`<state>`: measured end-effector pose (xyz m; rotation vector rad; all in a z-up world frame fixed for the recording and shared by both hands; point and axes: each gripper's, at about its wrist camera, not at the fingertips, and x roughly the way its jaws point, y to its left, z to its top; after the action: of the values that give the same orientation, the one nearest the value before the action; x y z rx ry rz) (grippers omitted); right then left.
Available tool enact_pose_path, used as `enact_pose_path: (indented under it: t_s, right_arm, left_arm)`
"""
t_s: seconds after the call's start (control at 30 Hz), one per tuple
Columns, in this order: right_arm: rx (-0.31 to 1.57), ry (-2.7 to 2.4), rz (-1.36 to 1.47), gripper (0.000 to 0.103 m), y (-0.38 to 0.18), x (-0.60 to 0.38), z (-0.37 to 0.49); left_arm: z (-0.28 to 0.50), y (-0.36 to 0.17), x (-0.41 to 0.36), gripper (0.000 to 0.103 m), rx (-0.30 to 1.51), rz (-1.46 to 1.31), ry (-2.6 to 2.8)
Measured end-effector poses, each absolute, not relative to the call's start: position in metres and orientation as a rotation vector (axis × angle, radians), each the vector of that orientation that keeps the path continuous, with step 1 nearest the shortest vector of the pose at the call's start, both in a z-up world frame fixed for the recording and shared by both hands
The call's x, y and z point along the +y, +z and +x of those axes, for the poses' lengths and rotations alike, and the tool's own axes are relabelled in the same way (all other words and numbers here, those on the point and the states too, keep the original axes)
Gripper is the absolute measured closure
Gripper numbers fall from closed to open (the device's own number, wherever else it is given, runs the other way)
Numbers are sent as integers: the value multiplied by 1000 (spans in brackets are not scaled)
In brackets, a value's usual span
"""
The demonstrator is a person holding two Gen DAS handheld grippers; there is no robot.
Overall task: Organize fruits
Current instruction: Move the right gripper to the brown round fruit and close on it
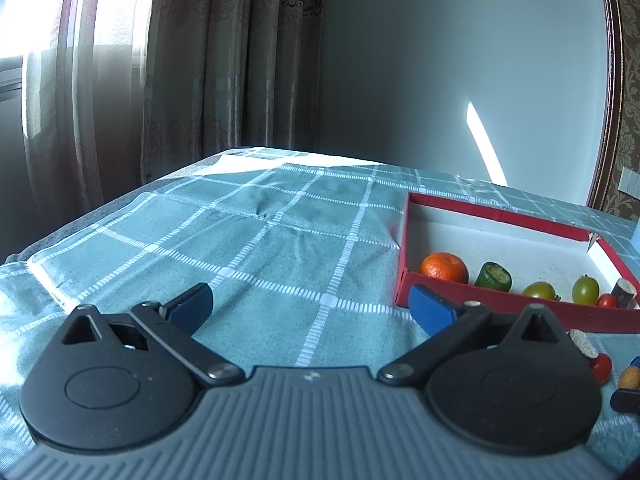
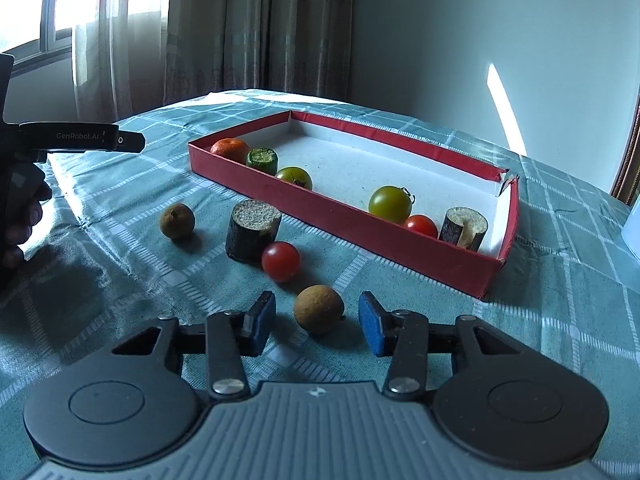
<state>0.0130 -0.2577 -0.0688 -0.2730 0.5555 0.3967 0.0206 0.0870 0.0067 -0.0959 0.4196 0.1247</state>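
Left wrist view: the left claw [image 1: 310, 312] gapes wide and empty above the green checked tabletop [image 1: 256, 248]; the shallow red cardboard box [image 1: 520, 312] lies ahead to its right.

Right wrist view: the right claw [image 2: 316, 322] stands open around a round brown longan [image 2: 319, 309], pads not touching. Best squeezed gently, centred. Stem points right; no clear long axis.

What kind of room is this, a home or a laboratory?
Probably a home room: long patterned brown curtains at a window, a teal checked cloth on the table, and ornate patterned wallpaper.
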Motion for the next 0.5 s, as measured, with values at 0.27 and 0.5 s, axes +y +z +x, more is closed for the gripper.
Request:
enact_pose_path:
  t_s: [0.27,0.5]
  right_arm:
    - [565,404,-272,66,-70,-256,15]
    - [577,409,-249,66,-70,-259,17]
  left_arm:
    - [20,7,87,0,421,-93,128]
    - [21,7,86,0,427,-85,130]
